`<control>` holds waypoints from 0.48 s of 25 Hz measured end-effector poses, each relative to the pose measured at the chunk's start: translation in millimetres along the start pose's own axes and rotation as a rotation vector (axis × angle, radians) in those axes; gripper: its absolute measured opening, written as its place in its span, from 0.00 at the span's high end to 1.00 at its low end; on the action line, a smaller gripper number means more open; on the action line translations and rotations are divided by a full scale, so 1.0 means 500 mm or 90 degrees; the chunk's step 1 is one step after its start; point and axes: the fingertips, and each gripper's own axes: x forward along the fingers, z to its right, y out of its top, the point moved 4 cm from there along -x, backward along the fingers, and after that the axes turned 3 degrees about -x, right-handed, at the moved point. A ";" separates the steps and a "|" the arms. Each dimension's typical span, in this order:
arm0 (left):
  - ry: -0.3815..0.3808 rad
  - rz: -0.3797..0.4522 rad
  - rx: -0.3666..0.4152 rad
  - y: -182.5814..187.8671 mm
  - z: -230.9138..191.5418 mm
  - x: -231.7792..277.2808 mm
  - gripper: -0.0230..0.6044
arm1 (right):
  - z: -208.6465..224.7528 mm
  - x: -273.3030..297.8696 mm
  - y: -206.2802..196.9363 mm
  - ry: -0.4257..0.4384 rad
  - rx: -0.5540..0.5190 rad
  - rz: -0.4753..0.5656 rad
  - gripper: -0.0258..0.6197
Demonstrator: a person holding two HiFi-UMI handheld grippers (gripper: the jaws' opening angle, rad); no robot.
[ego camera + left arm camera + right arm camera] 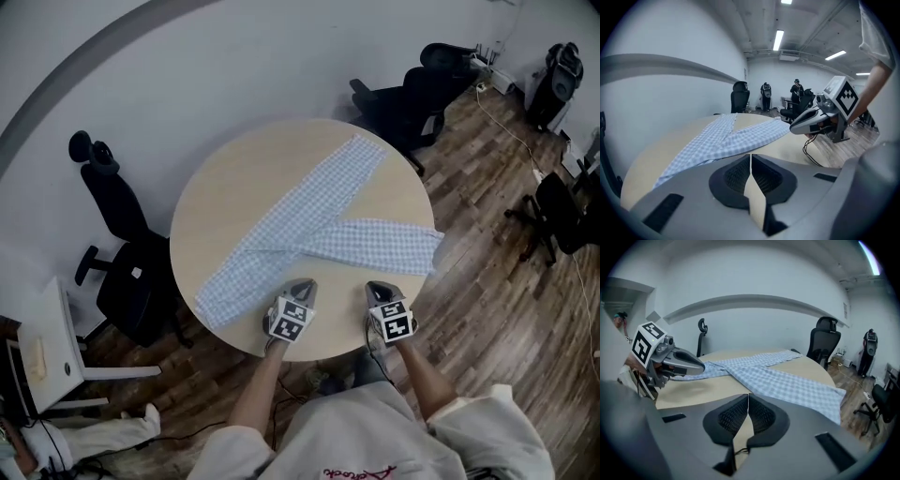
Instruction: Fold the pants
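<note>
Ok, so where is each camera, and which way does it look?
Head view: on the person's head, looking steeply down at the table and pants; both forearms, left gripper and right gripper show.
Left gripper view: on the left gripper, looking across the pants toward chairs; its shut jaws and the right gripper show.
Right gripper view: on the right gripper, looking across the pants toward a wall; its shut jaws and the left gripper show.
Shared: both gripper views see the pants and each other's gripper.
</note>
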 end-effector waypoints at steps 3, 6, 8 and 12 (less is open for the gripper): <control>-0.015 -0.027 0.024 0.017 0.012 0.052 0.91 | 0.076 -0.012 -0.043 -0.038 -0.005 -0.021 0.91; -0.023 -0.047 0.053 0.040 0.021 0.111 0.91 | 0.155 -0.014 -0.086 -0.054 0.001 -0.043 0.91; -0.020 -0.075 0.085 0.044 0.028 0.149 0.91 | 0.198 -0.010 -0.113 -0.047 -0.026 -0.069 0.90; -0.030 -0.158 0.200 0.029 0.038 0.214 0.78 | 0.252 0.007 -0.143 -0.034 -0.231 -0.131 0.76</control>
